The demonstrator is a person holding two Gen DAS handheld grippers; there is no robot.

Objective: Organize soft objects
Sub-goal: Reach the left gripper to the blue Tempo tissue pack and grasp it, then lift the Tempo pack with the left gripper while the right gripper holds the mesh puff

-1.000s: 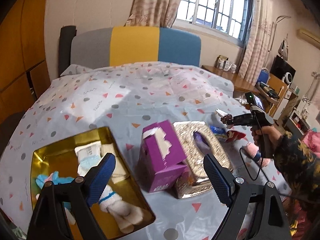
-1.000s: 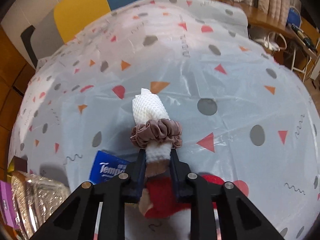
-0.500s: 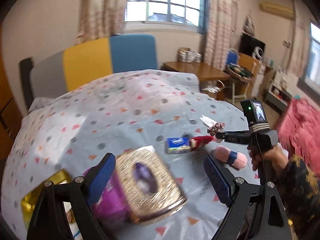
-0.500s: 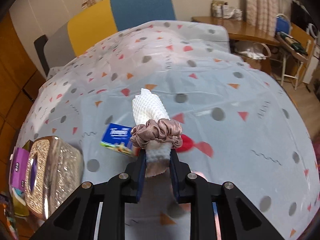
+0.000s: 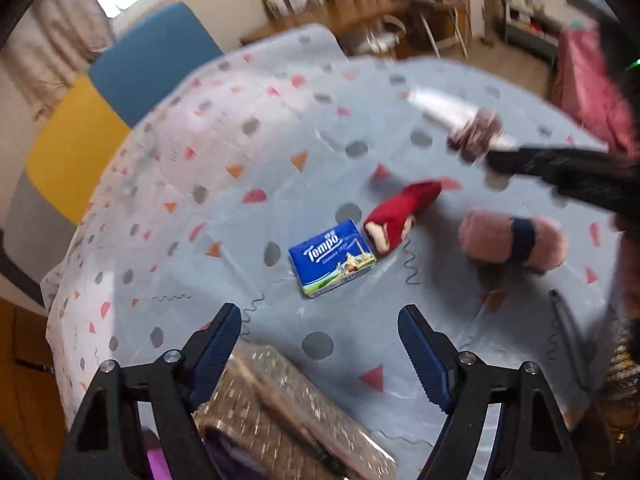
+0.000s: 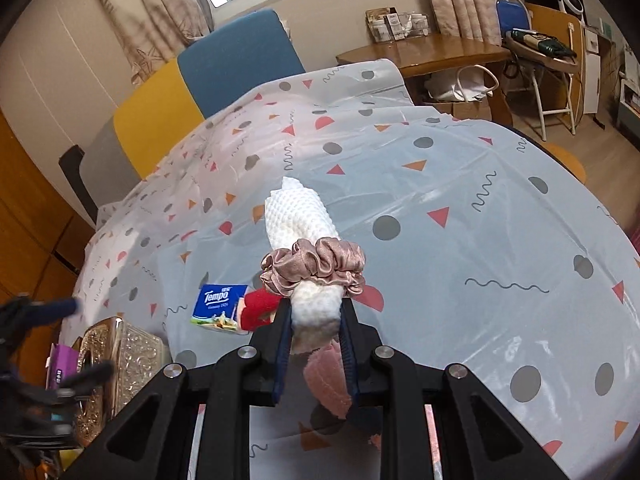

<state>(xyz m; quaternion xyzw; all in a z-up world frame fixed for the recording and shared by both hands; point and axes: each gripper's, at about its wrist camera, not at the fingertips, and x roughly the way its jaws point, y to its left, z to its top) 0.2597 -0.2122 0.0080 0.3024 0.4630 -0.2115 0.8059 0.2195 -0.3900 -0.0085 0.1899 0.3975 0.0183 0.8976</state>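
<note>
My right gripper [image 6: 315, 312] is shut on a rolled white towel [image 6: 298, 220] with a pink scrunchie [image 6: 314, 266] round it, held above the bed. The roll also shows in the left wrist view [image 5: 448, 110]. My left gripper [image 5: 320, 334] is open and empty, above the bed and short of a blue Tempo tissue pack [image 5: 332, 258]. A red sock roll [image 5: 400, 212] lies right of the pack. A pink roll with a dark band [image 5: 512, 238] lies further right, under the right gripper.
A gold glittery tissue box [image 5: 288, 412] and a purple box [image 6: 60, 364] sit at the near left. The bed has a spotted plastic cover [image 6: 460, 208]. A wooden desk [image 6: 432, 54] and chairs stand beyond the bed's right side.
My left gripper has swung right, away from the gold tray and boxes, and now faces the tissue pack and rolls. My right gripper has lifted higher with the towel roll.
</note>
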